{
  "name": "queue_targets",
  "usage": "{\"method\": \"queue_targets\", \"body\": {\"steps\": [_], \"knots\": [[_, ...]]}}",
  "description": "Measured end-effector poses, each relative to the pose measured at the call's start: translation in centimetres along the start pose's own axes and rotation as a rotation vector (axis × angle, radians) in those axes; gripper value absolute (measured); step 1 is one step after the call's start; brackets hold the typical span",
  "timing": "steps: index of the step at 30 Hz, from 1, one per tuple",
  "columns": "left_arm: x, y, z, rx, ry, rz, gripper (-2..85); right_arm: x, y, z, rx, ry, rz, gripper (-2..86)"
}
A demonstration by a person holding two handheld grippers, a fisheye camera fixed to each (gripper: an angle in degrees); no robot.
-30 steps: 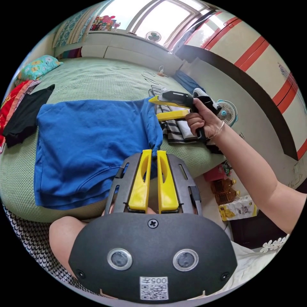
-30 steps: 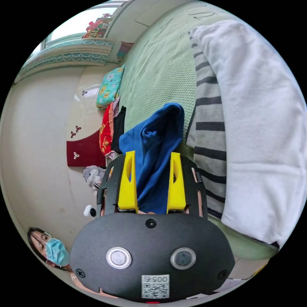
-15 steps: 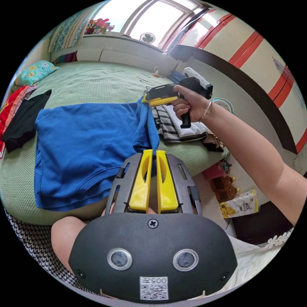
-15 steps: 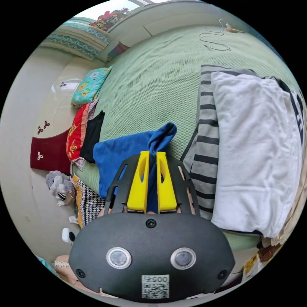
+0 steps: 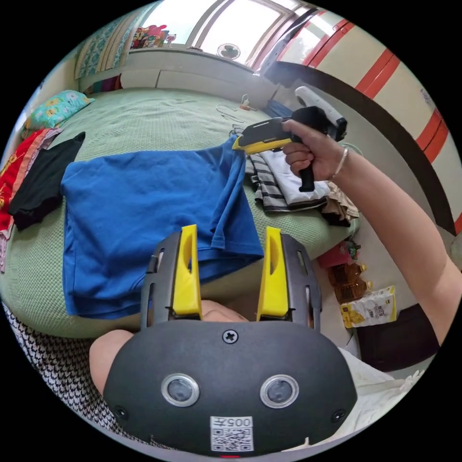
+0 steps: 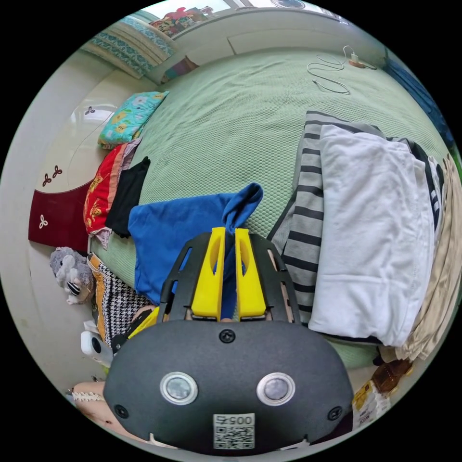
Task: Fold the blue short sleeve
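— Where do the grippers stand against the shirt?

— In the left gripper view the left gripper (image 5: 230,240) has its yellow jaws spread wide with nothing between them; the blue short sleeve (image 5: 144,207) lies just beyond the tips, toward twelve o'clock. The right gripper (image 6: 229,236) has its jaws pressed together on a bunched corner of the shirt, which rises past the tips toward twelve. From the left gripper view that same gripper, in a hand (image 5: 310,149), holds the corner lifted at one o'clock.

— And the shirt itself?

— Spread mostly flat on the green bed (image 5: 144,115), its right edge pulled up into a hanging fold, hem toward the near edge.

— Anything beside it?

— A folded stack (image 6: 370,231), white over striped, at three o'clock in the right gripper view; black and red clothes (image 5: 29,178) at nine in the left.
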State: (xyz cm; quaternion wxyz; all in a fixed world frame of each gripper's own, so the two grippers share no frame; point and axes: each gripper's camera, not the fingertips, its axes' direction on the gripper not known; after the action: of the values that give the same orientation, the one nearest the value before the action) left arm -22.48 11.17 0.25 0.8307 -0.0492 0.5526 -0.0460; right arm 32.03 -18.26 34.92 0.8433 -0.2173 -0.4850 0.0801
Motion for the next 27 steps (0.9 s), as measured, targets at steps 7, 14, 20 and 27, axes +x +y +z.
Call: {"method": "queue_targets", "body": {"steps": [7,14,20,27], "knots": [[-1.9,-2.9,0.2,-0.029,0.021,-0.034,16.5,-1.2,-0.1,1.0,-0.008,-0.046,-0.02,3.8],[-3.5,-3.7,-0.4,-0.068,-0.004,-0.073,10.8,-2.7,0.2,2.2,-0.01,-0.073,-0.039,3.9],[-5.3,-3.7,-2.7,-0.066,0.019,-0.1,4.4,-4.6,0.9,3.1,-0.007,-0.091,-0.04,4.0],[-8.4,-2.6,-8.4,-0.002,0.056,-0.115,3.7,-10.3,2.2,3.4,0.013,-0.06,-0.124,4.0]]}}
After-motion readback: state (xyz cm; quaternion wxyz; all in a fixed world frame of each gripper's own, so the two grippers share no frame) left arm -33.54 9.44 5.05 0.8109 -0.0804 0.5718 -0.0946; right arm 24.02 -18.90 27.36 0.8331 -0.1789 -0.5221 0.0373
